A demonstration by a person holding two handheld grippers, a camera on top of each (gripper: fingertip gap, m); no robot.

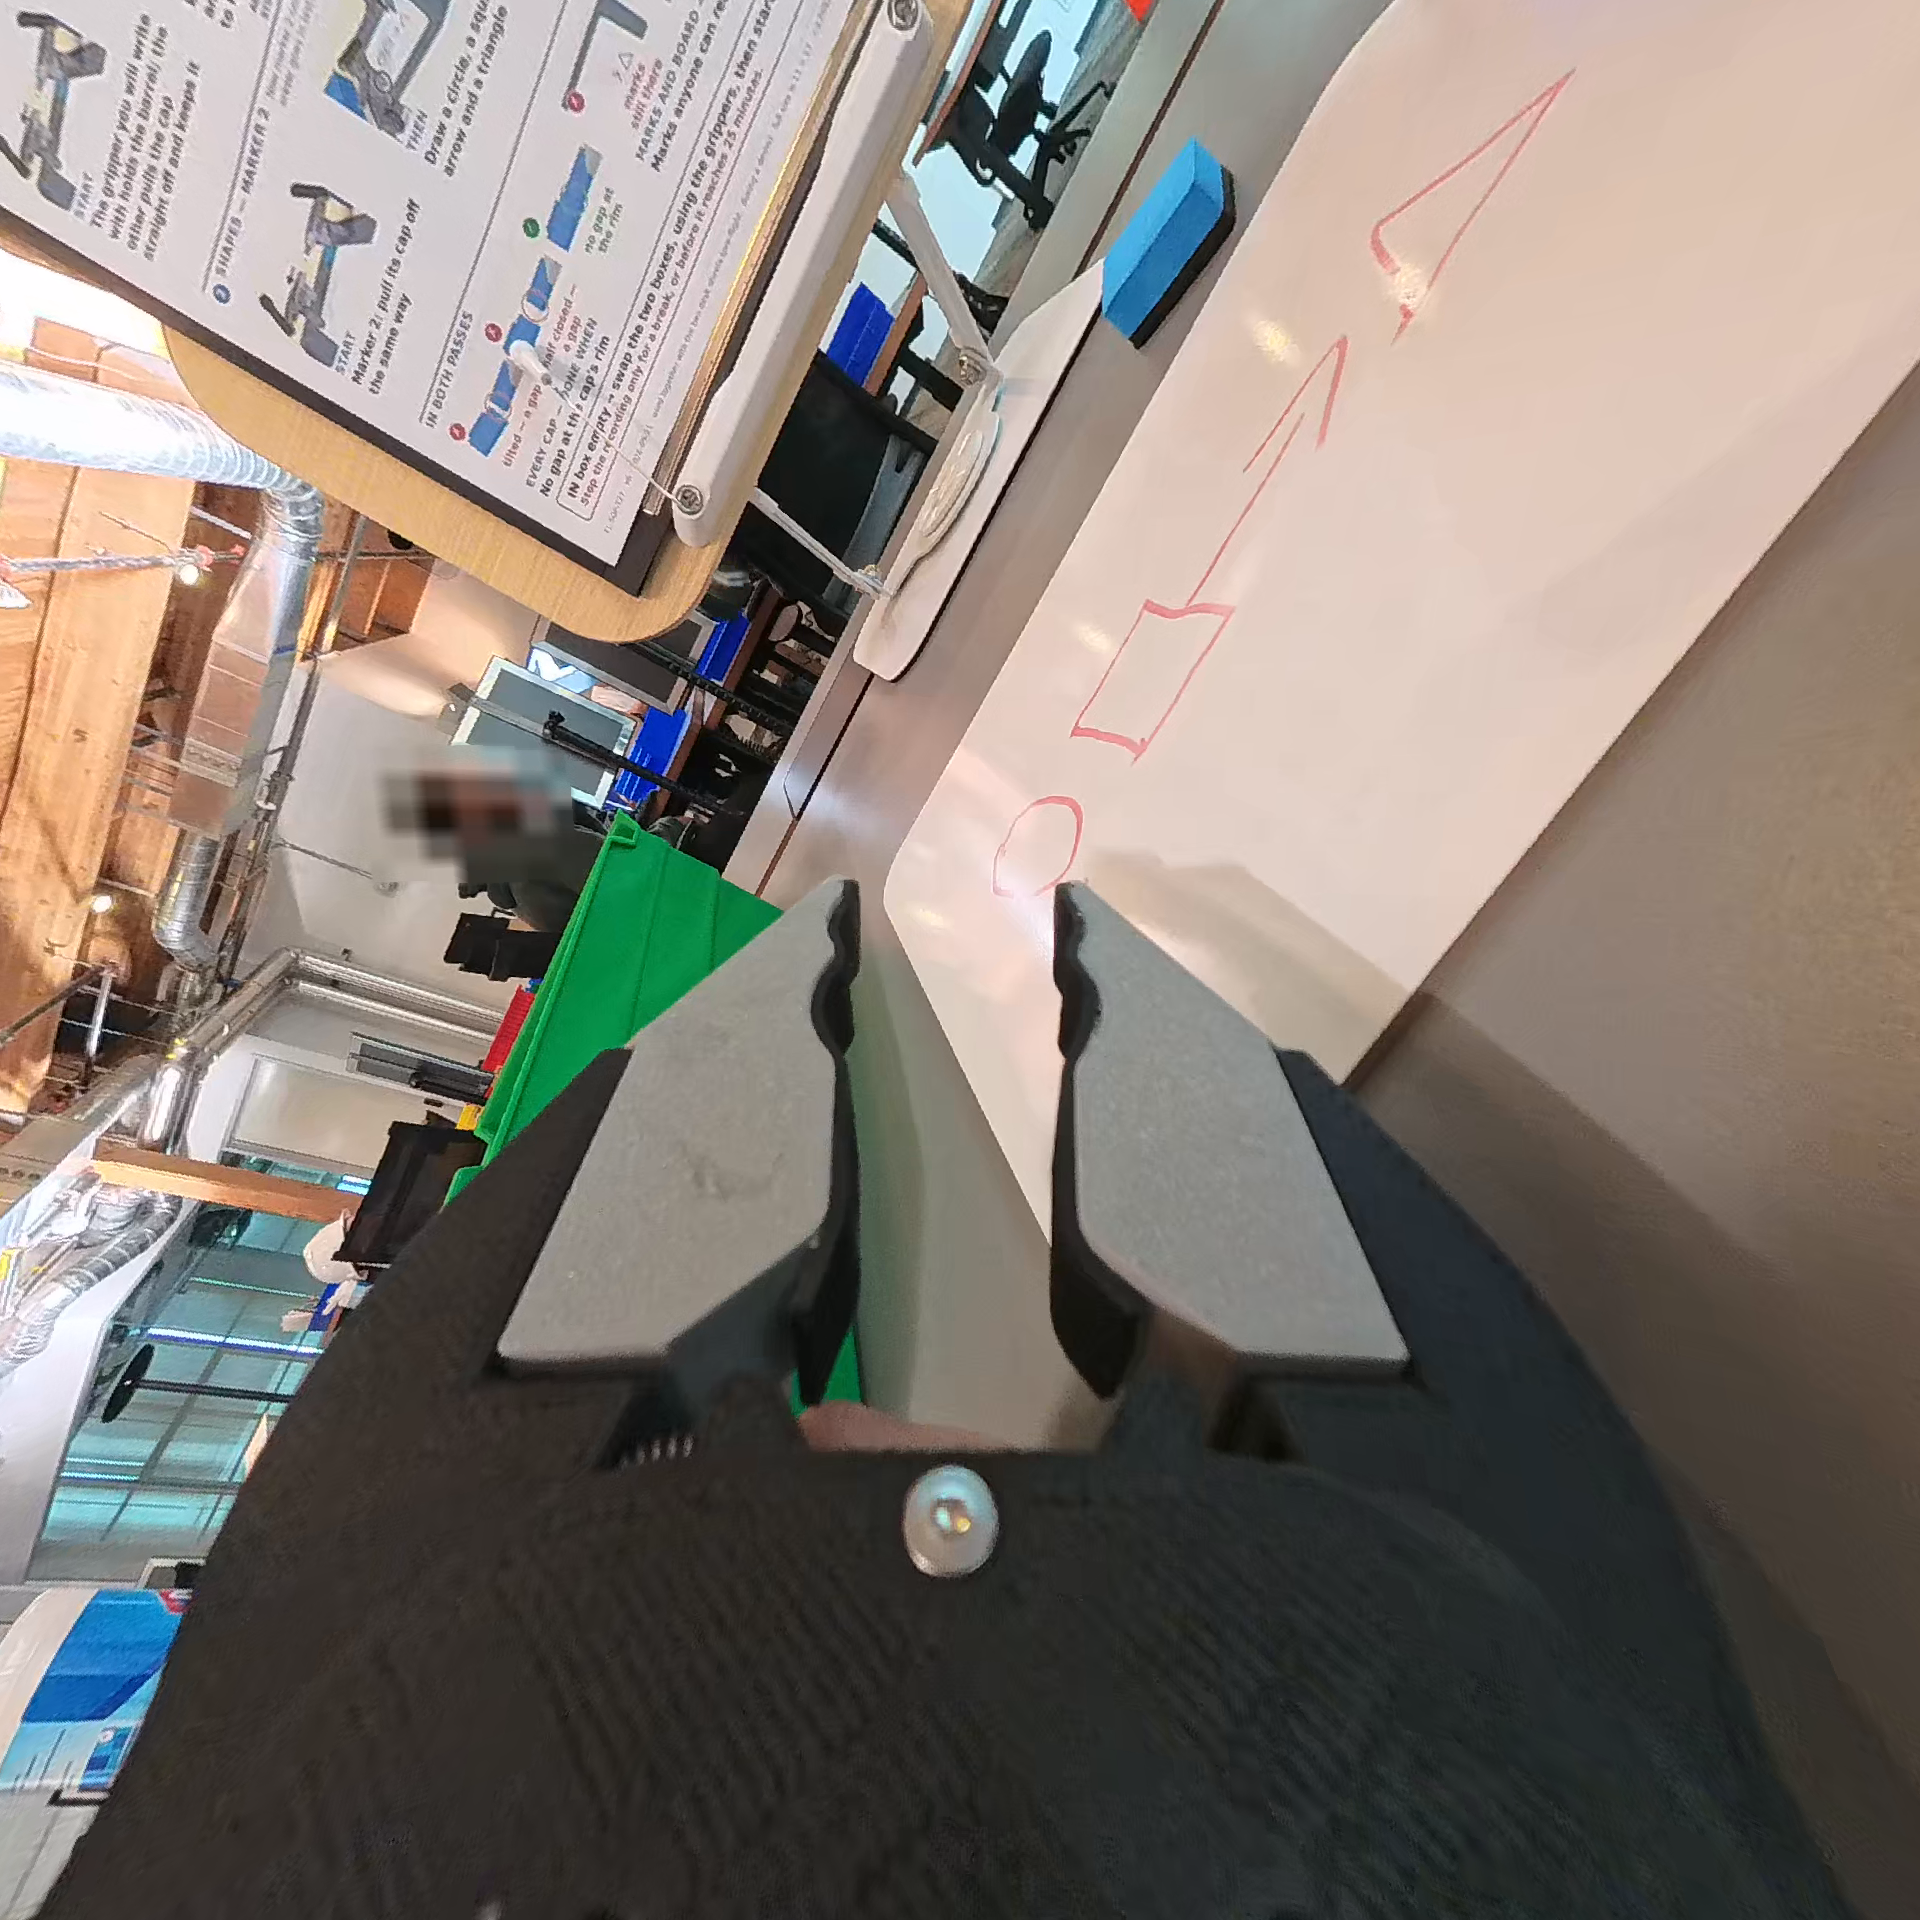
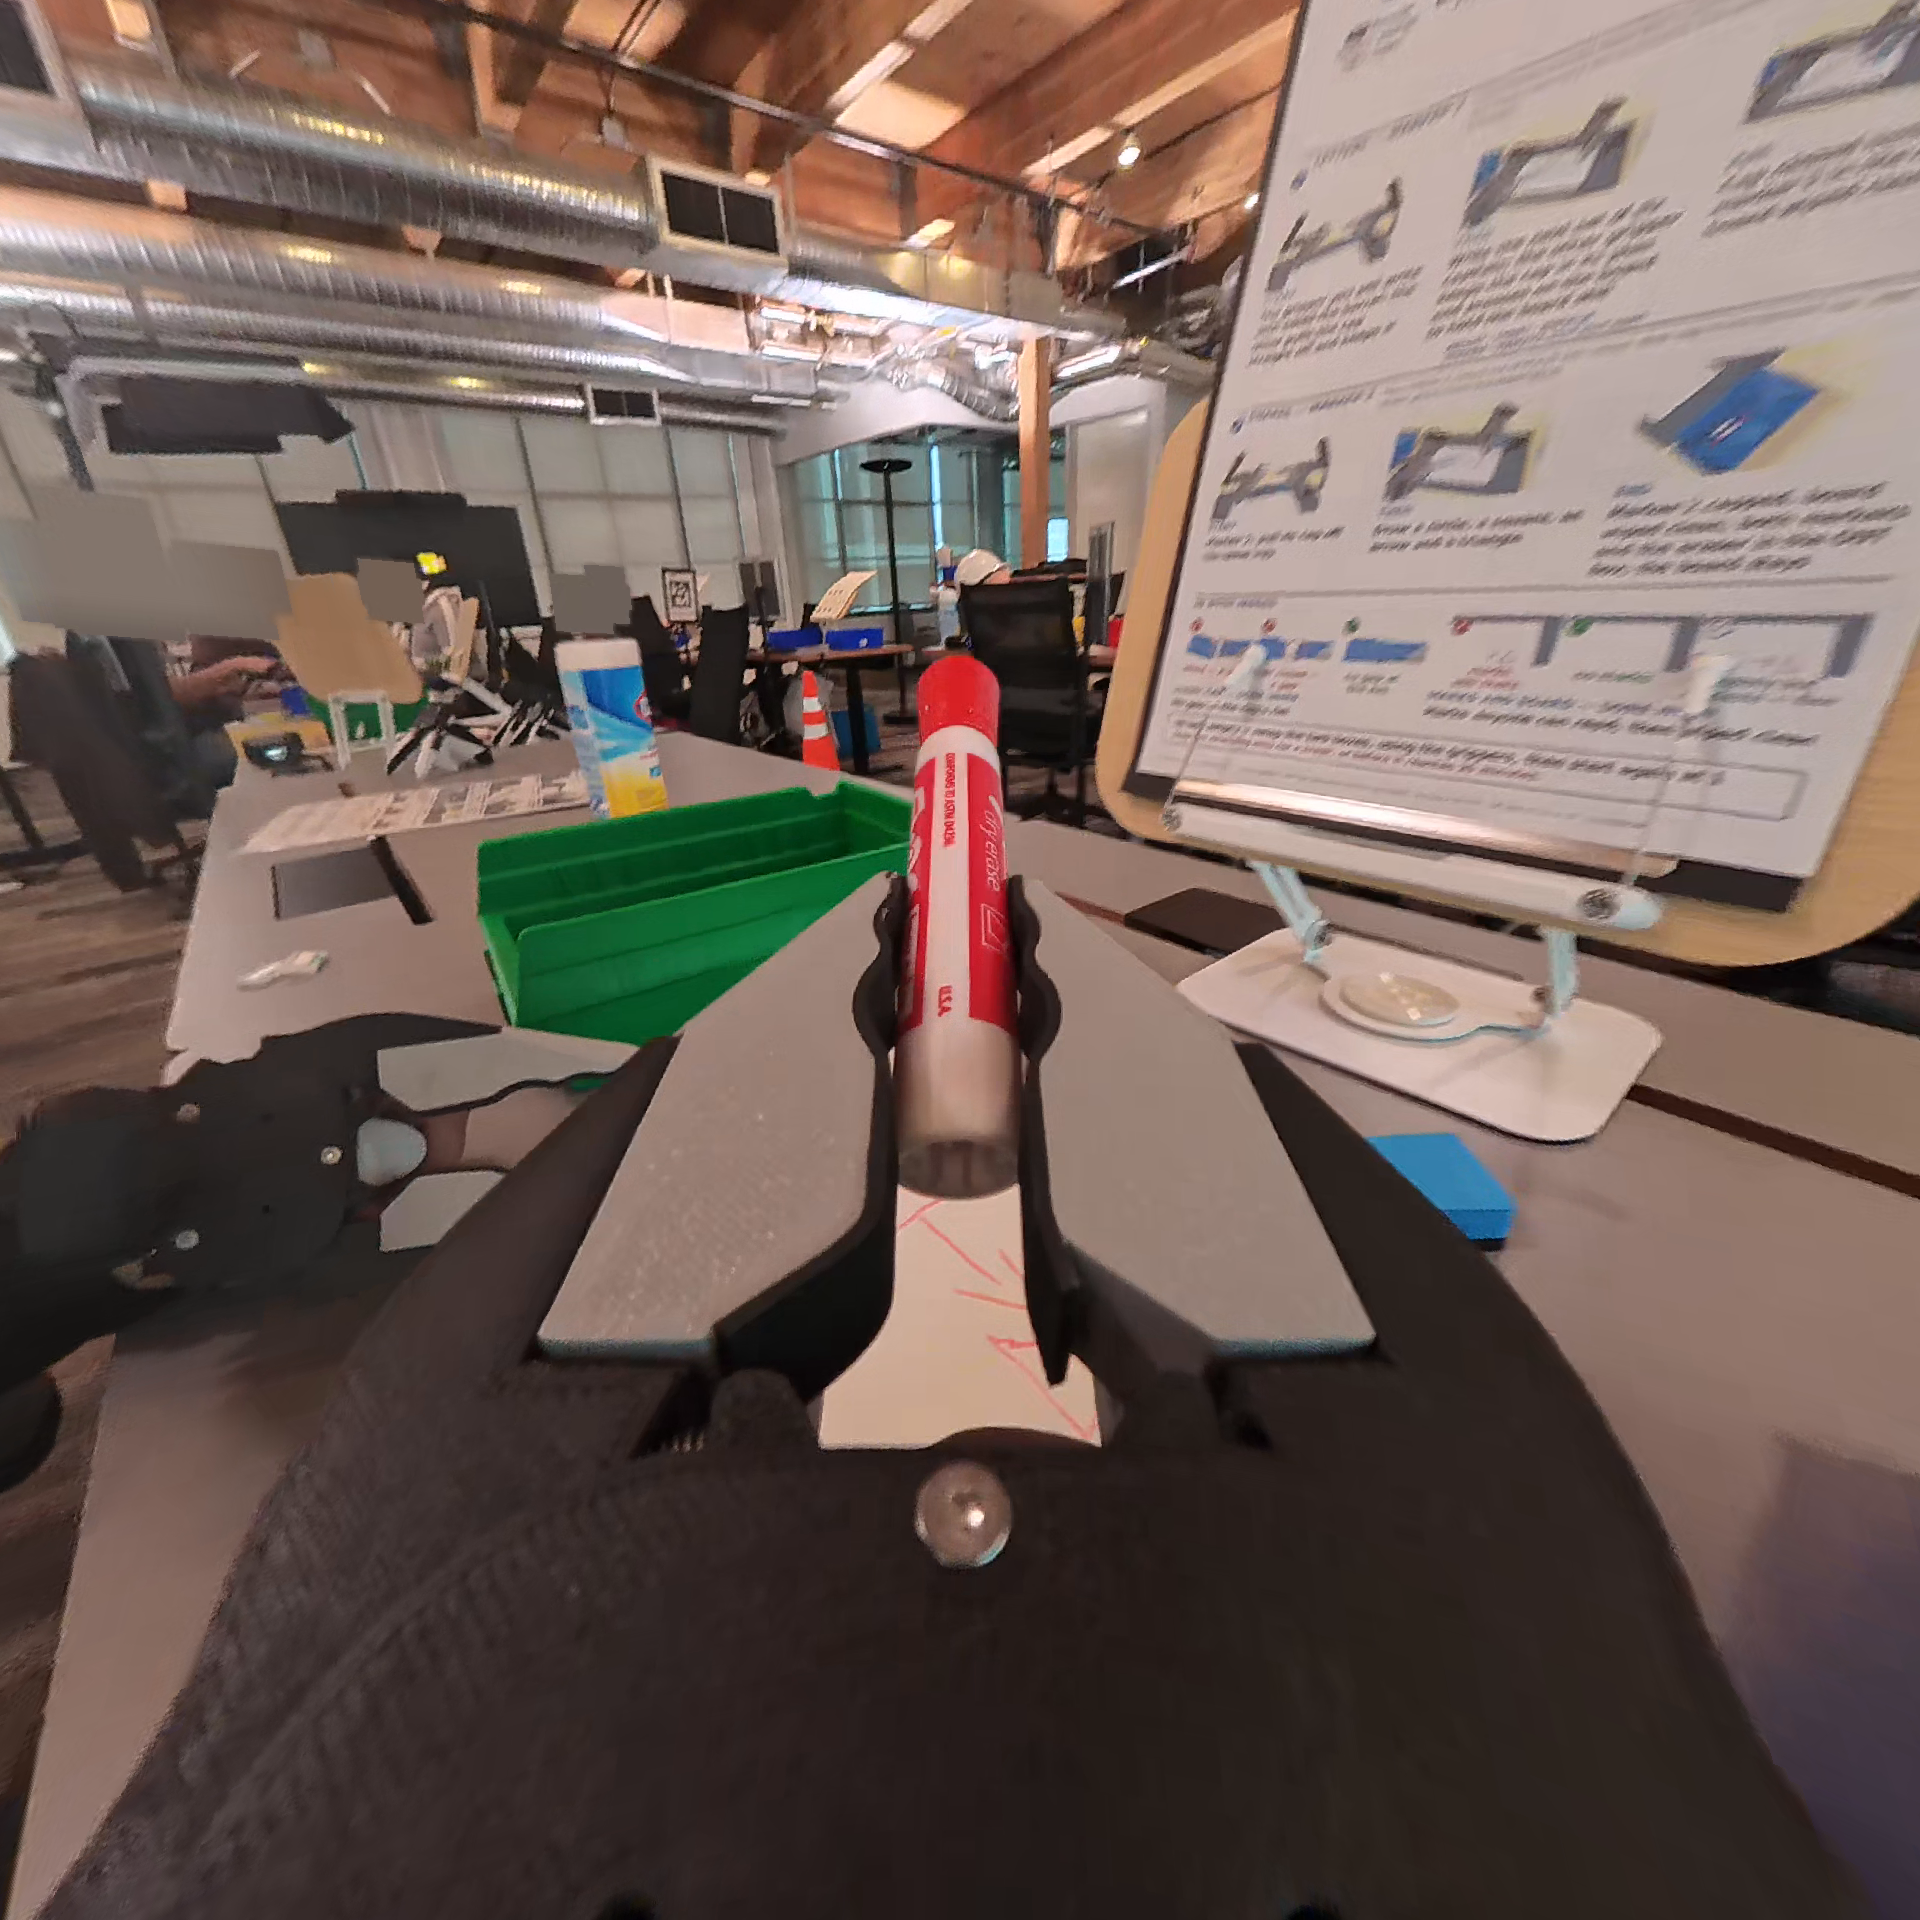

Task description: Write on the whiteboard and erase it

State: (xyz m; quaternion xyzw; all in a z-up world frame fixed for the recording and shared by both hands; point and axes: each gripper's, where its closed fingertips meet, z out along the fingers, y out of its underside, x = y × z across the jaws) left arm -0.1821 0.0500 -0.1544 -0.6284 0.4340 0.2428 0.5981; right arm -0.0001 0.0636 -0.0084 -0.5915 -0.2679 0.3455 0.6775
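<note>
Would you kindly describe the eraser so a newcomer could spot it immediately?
Start at the white whiteboard lying flat on the grey table. Follow its red shapes past the triangle to the far edge, near the white stand base. The eraser there is the only bright blue block with a black underside.

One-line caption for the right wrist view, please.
Right tongs grip a capped red marker upright above the whiteboard, with a green bin and blue eraser behind.
</note>
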